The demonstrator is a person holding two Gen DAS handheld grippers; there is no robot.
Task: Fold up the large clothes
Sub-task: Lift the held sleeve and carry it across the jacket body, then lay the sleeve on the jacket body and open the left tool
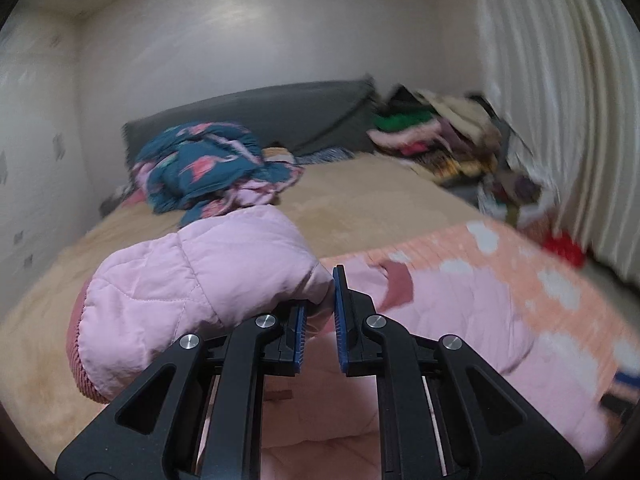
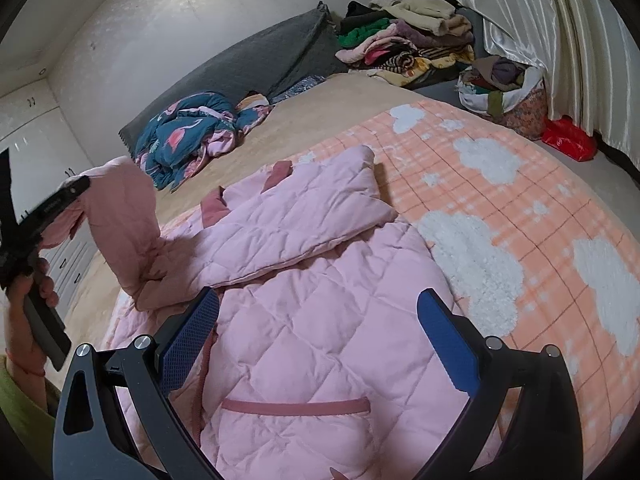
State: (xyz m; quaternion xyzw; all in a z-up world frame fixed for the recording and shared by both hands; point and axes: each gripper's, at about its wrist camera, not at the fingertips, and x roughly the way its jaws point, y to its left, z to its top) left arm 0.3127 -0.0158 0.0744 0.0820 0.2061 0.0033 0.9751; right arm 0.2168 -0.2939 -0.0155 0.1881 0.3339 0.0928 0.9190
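Pink jacket (image 2: 312, 320) lies under right tongs (image 2: 320, 336), sleeve (image 1: 192, 280) clamped in left tongs (image 1: 322, 308).

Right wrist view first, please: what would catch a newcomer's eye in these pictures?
The pink quilted jacket spread across the peach cloud-patterned blanket dominates. The left gripper is shut on one sleeve, lifted off the bed, while the right gripper hangs open above the jacket's body. Behind, a heap of clothes sits by the curtain.
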